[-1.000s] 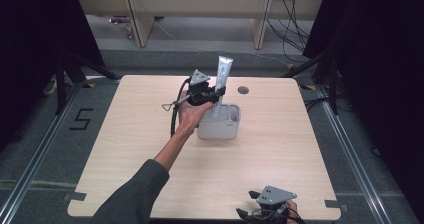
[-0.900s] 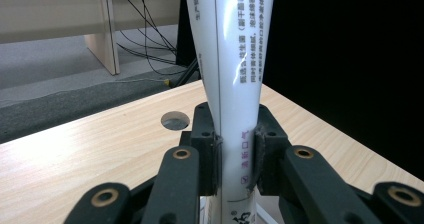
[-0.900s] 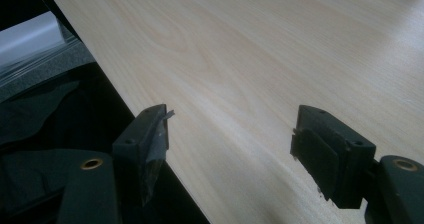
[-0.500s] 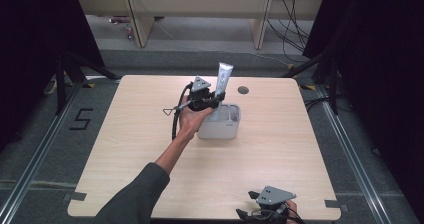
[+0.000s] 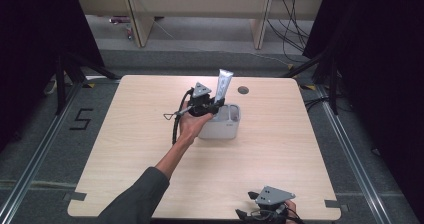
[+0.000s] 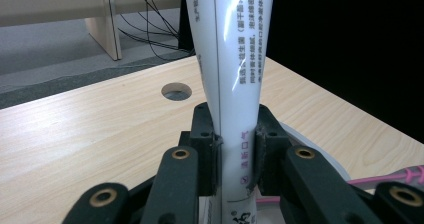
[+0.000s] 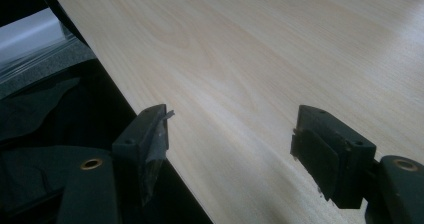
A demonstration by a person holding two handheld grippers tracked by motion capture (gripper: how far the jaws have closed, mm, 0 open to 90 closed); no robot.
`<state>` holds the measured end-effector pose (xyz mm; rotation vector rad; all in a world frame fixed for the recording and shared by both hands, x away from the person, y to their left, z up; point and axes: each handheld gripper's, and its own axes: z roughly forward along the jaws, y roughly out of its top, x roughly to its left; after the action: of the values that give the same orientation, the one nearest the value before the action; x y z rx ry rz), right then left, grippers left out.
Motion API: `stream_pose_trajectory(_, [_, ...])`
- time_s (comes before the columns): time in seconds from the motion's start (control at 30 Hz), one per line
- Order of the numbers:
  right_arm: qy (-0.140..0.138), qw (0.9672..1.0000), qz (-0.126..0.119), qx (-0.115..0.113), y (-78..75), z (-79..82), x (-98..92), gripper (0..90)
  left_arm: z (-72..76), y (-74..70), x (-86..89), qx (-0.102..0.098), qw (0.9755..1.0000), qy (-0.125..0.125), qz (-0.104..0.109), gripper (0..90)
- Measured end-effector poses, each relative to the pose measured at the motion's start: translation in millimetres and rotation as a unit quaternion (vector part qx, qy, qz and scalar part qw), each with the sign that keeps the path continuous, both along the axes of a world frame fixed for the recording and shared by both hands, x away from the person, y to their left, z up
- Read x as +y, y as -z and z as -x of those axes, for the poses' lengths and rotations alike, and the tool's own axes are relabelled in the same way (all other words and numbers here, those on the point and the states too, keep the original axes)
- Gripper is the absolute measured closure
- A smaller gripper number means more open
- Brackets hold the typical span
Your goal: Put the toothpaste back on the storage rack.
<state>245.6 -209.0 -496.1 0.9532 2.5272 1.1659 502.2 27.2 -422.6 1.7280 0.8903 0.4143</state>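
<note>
A white toothpaste tube (image 5: 223, 85) with printed text stands upright between the jaws of my left gripper (image 5: 215, 104), which is shut on its lower part. The tube's bottom end reaches down into a light grey holder cup (image 5: 226, 128) near the table's middle. In the left gripper view the tube (image 6: 233, 79) rises between the two black pads (image 6: 207, 149), and the holder's pale rim (image 6: 325, 159) curves behind the jaws. My right gripper (image 5: 248, 215) rests at the table's front edge, open, with nothing between its fingers (image 7: 150, 134).
A round cable hole (image 5: 243, 90) lies in the wooden table (image 5: 310, 149) just behind the holder. A pink handle (image 6: 400, 176) pokes out by the holder's rim. Shelving and cables stand on the floor beyond the far edge. Dark curtains flank both sides.
My left hand has sunk a little, lowering the tube toward the holder. The right gripper has stayed where it was.
</note>
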Motion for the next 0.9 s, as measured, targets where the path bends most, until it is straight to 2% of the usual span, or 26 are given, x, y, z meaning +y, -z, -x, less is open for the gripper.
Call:
stream_pose_trajectory(0.1, [-0.001, 1.0000, 0.002, -0.003, 0.0, -0.3, -0.2, 30.7, 1.1, 0.1, -0.3, -0.002, 1.0000, 0.003, -0.009, 74.7])
stream_pose_trajectory(0.17, [0.009, 0.9999, -0.002, 0.010, -0.4, 2.0, 0.8, 30.7, 1.9, 0.6, -0.2, -0.002, 0.9999, 0.000, -0.011, 74.7])
stream_pose_trajectory(0.2, [0.009, 0.9999, -0.002, 0.010, -0.4, 2.0, 0.8, 30.7, 2.1, 0.8, 0.2, -0.002, 0.9999, 0.001, -0.013, 74.7])
stream_pose_trajectory(0.23, [0.004, 1.0000, 0.003, 0.000, -0.4, 0.8, 0.0, 30.7, 2.5, 1.0, 0.5, -0.003, 0.9999, 0.001, -0.014, 74.7])
stream_pose_trajectory(0.27, [0.007, 0.9999, -0.001, 0.009, -0.1, 1.6, 0.8, 30.7, 2.7, 1.2, 1.1, -0.003, 0.9999, 0.002, -0.016, 74.6])
stream_pose_trajectory(0.3, [-0.001, 1.0000, 0.005, -0.002, 0.0, -0.3, -0.3, 30.7, 2.9, 1.1, 1.5, -0.003, 0.9998, 0.001, -0.018, 74.7])
stream_pose_trajectory(0.47, [0.001, 1.0000, 0.004, 0.000, 0.5, -0.1, 0.1, 30.7, 4.6, 2.5, 2.8, -0.006, 0.9996, 0.001, -0.026, 74.6])
stream_pose_trajectory(0.53, [0.000, 1.0000, 0.004, -0.001, 0.6, 0.0, 0.4, 30.7, 4.6, 5.0, 2.9, -0.004, 0.9994, -0.001, -0.035, 74.5])
stream_pose_trajectory(0.83, [0.000, 1.0000, 0.004, -0.001, 0.7, -0.2, 0.0, 30.7, 4.2, 8.7, 3.2, 0.004, 0.9991, -0.009, -0.042, 73.4])
stream_pose_trajectory(0.9, [-0.002, 1.0000, 0.002, 0.000, 1.0, -0.1, 0.6, 30.7, 4.6, 8.1, 3.6, 0.007, 0.9987, -0.009, -0.049, 73.0])
